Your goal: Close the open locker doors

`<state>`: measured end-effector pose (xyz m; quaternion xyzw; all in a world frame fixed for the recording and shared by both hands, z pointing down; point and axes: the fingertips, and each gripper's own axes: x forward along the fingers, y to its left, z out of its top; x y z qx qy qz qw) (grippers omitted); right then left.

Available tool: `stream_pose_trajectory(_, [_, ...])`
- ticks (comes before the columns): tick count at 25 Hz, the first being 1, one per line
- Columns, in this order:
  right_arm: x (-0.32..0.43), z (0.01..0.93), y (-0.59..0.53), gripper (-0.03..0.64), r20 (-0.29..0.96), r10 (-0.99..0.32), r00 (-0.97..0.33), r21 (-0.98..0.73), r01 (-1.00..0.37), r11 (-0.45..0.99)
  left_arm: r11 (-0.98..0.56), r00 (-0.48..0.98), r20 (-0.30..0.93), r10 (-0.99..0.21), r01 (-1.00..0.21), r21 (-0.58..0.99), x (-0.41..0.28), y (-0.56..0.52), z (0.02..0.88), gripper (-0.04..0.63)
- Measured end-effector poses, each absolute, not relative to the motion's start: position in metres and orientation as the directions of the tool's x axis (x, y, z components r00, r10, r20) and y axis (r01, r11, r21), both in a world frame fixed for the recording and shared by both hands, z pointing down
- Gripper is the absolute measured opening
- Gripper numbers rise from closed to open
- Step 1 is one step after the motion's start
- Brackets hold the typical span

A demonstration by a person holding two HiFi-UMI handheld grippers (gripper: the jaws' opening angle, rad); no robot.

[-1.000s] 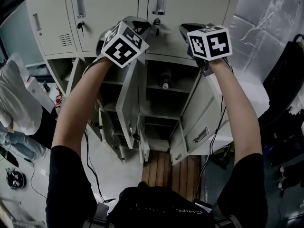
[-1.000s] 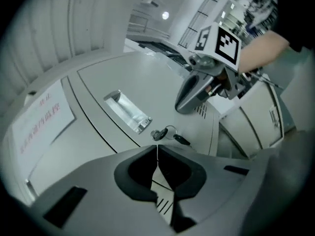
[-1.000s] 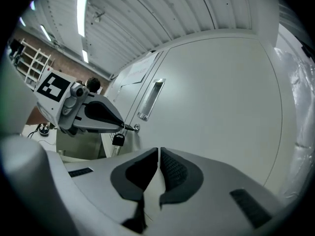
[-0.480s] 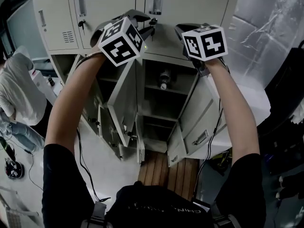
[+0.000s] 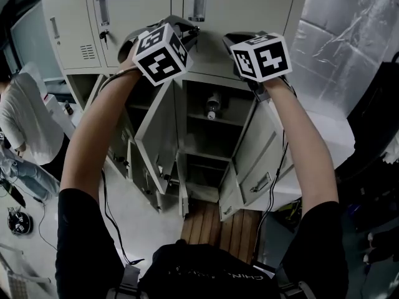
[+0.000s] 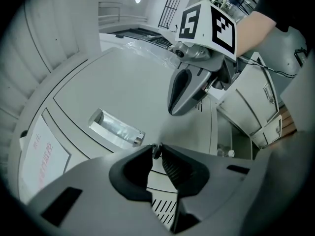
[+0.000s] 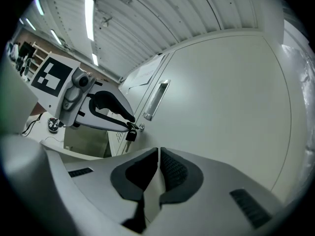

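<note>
The grey locker cabinet's upper door (image 5: 215,17) stands closed, and below it two tall doors (image 5: 159,129) (image 5: 259,161) hang open. My left gripper (image 5: 189,35) is at the upper door's lock. In the left gripper view its jaws have just been closing, and their tips now pinch the small key (image 6: 156,151). The right gripper view shows those fingertips (image 7: 129,124) on the key, with a dark tag (image 7: 130,135) hanging below. My right gripper (image 5: 235,41) (image 7: 158,154) is shut on nothing, its tips close to the same door's face.
A recessed handle (image 6: 115,130) (image 7: 156,100) sits in the upper door. A bottle (image 5: 212,104) lies on a shelf inside the open locker. Smaller doors (image 5: 234,195) hang open lower down over a wooden pallet (image 5: 218,223). A person (image 5: 19,129) stands at left. Plastic sheeting (image 5: 336,42) hangs at right.
The left gripper's marker cube has rolled a little while staying at the lock. The right gripper has kept its place against the upper door. The open doors have not swung.
</note>
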<state>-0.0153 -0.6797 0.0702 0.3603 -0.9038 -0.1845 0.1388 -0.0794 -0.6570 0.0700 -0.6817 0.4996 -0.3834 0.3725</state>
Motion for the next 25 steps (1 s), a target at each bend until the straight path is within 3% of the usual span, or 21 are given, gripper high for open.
stream_pose_trajectory(15, [-0.0174,0.0699,-0.6799,0.040,0.111,-0.708,-0.697,0.434,-0.607,0.665,-0.215,0.199,0.132,-0.971,-0.483,-0.849,-0.0825,-0.6599,0.0716,0.052])
stream_pose_trajectory(25, [-0.0169,0.0694,-0.6797,0.041,0.108,-0.720,-0.686,0.421,-0.625,0.658,-0.265,0.249,0.116,-0.961,-0.731,-0.629,-0.0849,-0.6587,0.0682,0.051])
